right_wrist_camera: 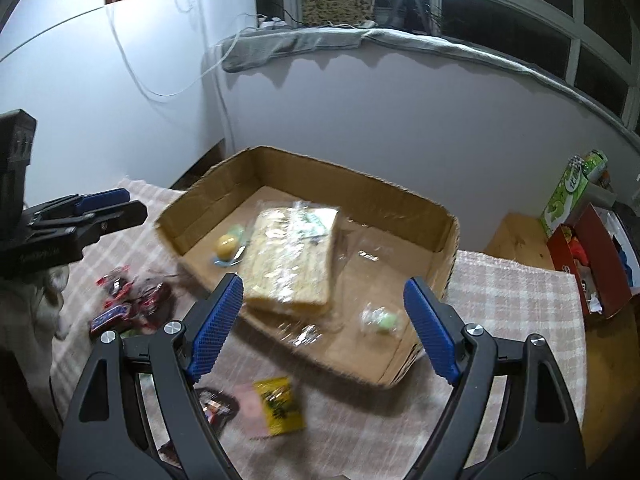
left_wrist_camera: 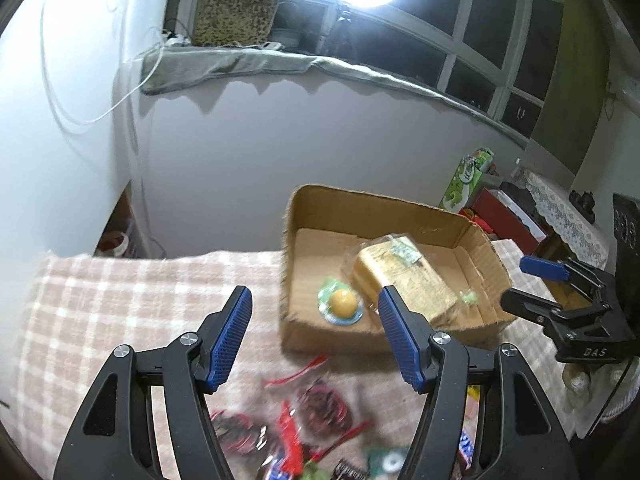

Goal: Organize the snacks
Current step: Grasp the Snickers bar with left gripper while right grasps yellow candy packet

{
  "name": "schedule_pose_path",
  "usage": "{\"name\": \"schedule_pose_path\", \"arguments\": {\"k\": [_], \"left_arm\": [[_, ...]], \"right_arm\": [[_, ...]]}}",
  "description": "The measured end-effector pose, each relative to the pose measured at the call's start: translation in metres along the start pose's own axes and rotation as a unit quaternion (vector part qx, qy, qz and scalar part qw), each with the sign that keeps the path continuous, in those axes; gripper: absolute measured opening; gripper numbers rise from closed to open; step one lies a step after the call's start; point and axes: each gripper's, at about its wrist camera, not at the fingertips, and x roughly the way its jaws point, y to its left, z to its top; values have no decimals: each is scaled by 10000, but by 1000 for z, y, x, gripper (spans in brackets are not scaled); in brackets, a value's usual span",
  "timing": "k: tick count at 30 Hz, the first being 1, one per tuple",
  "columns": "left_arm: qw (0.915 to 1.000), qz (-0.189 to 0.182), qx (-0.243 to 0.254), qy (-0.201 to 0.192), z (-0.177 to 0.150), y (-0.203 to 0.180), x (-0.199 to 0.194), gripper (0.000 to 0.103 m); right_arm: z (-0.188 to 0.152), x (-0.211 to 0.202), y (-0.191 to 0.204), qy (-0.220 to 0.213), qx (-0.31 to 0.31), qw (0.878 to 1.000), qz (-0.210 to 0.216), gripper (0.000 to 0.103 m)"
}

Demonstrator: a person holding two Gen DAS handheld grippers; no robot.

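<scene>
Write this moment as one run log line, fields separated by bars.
left gripper: open, empty | right gripper: open, empty | brown cardboard box: holds clear-wrapped yellow bread pack | small yellow snack packet: on checked cloth

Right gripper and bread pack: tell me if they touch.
Apart. The right wrist view shows the right gripper open and empty, the bread pack lying in the cardboard box beyond its fingertips.

The soft checked tablecloth [right_wrist_camera: 500,292] is pink and white. The shallow cardboard box [right_wrist_camera: 360,192] is brown. In it lie a pale yellow wrapped cake block [right_wrist_camera: 292,264] and a round yellow candy ball [right_wrist_camera: 225,245]. A small flat snack packet [right_wrist_camera: 278,404] is bright yellow. The crinkly wrappers [left_wrist_camera: 316,404] are red and black.
</scene>
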Motion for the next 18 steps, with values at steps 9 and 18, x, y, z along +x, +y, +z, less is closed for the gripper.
{"name": "schedule_pose_path", "arguments": {"k": [9, 18], "left_arm": [[9997, 18, -238, -29, -30, 27, -31, 65], [9998, -132, -156, 87, -69, 26, -51, 62]], "right_arm": [[-26, -19, 12, 18, -95, 9993, 349, 85], [-62, -13, 15, 360, -213, 9978, 514, 80]]}}
